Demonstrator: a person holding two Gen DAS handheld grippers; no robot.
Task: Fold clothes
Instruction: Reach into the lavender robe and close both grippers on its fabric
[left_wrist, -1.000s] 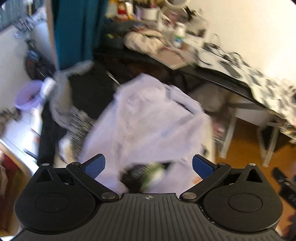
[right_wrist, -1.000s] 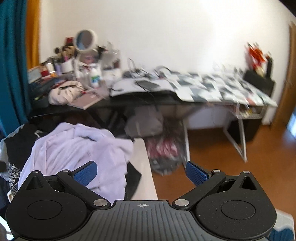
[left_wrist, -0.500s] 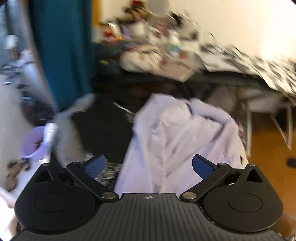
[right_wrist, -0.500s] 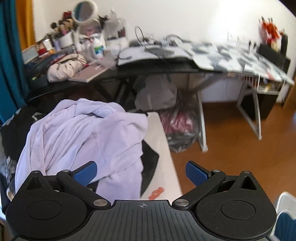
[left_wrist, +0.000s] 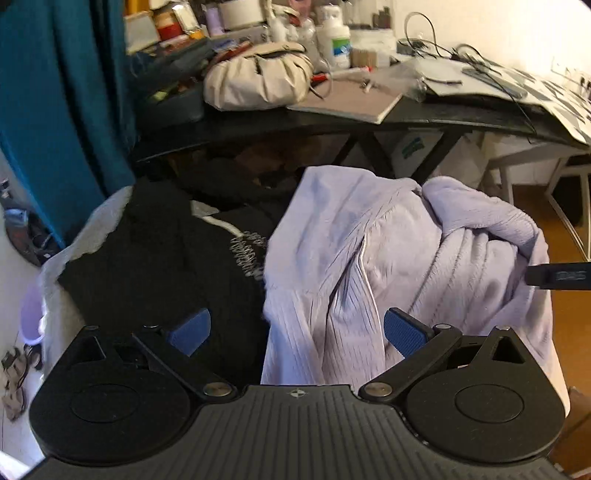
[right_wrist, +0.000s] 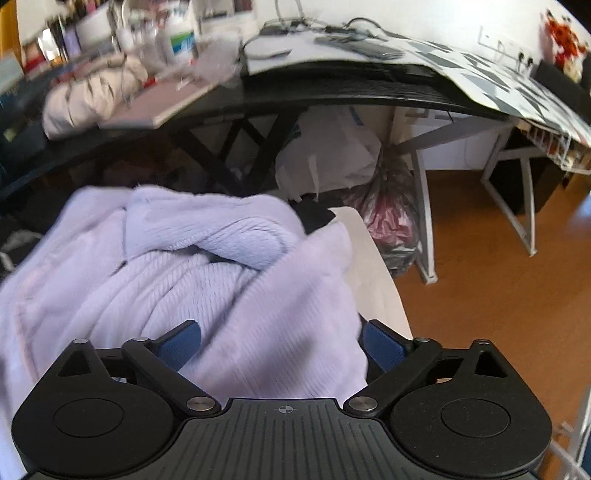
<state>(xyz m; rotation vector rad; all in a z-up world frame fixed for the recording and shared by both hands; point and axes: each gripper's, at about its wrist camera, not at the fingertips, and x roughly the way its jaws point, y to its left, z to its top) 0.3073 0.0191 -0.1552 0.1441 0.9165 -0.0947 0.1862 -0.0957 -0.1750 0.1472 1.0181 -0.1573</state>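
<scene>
- A black desk is spanning the back, cluttered (a beige bag among the things).
- A lilac ribbed sweater is lying crumpled beside a black printed garment.
- The left gripper is hanging wide, empty, over both.
- The right gripper is straddling the sweater, jaws just narrowing, not pinching.

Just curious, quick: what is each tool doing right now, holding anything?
Left tool: open, holding nothing.
Right tool: open, jaws just closing, lavender garment between, ungripped.
</scene>
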